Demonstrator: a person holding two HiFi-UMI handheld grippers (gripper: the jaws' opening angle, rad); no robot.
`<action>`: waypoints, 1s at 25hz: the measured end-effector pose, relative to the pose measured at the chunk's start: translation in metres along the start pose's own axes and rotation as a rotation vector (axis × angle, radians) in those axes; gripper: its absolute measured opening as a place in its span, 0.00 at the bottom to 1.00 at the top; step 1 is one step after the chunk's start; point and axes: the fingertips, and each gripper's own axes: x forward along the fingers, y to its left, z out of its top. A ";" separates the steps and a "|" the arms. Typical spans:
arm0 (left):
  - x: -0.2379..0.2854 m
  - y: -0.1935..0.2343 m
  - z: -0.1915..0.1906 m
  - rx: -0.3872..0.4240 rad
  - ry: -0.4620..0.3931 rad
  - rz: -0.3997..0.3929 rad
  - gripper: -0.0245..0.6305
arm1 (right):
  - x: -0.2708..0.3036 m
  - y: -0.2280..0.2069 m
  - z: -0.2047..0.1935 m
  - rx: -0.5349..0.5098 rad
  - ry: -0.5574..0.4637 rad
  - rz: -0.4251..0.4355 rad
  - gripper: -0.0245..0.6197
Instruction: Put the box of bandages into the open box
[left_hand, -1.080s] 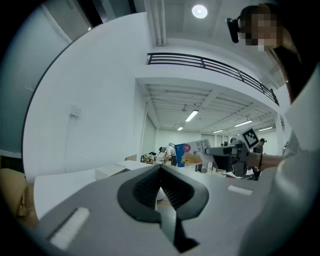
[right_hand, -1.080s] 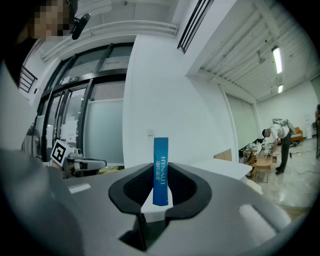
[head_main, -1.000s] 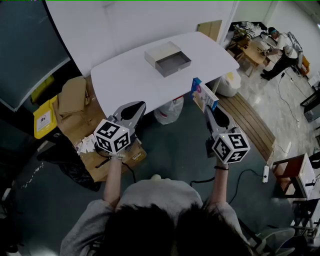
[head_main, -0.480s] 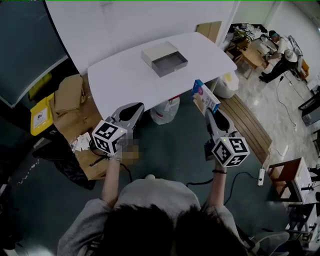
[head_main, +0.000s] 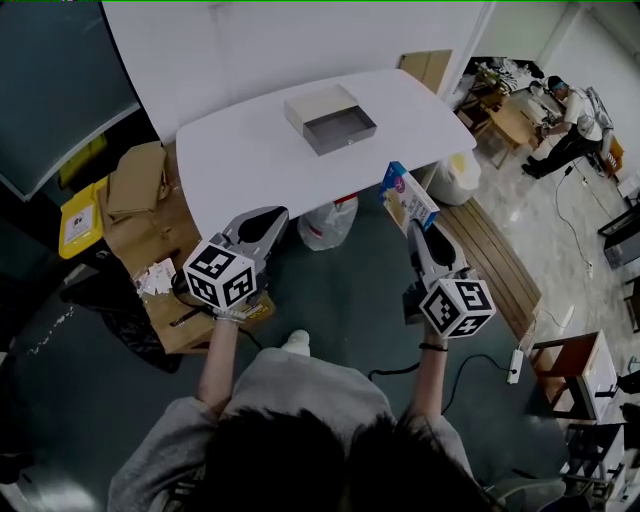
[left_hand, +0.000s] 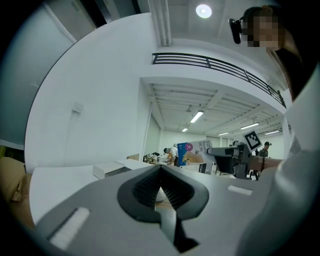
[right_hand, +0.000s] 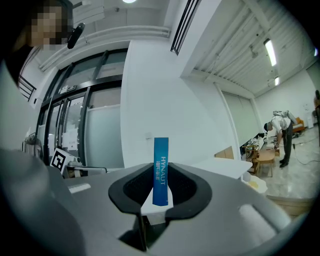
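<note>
Head cam steep down, claw cams level.
Head view sits above left claw (head_main: 262, 218), right claw (head_main: 416, 232) and white surface (head_main: 250, 150), well back; both claw views face that surface; left view catches right claw.

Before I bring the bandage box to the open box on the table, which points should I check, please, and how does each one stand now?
1. Grip on the box of bandages: ok. The right gripper has its jaws closed on it.
2. The left gripper is free: ok. Its jaws are together with nothing between them.
3. The open box is ready: ok. It lies open on the table, and its inside looks empty.
4. Bandages above the open box: not ok. They are by the table's near edge, apart from the open box.
5. Bandages fit flat inside: cannot tell.
</note>
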 end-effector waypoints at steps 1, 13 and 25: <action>0.003 0.002 -0.001 -0.002 0.002 0.002 0.03 | 0.003 -0.002 -0.002 0.004 0.003 0.002 0.18; 0.065 0.048 -0.001 -0.023 -0.001 -0.017 0.03 | 0.072 -0.034 -0.002 0.014 0.010 0.003 0.18; 0.125 0.090 -0.002 -0.044 0.016 -0.061 0.03 | 0.136 -0.060 -0.006 0.038 0.024 -0.010 0.18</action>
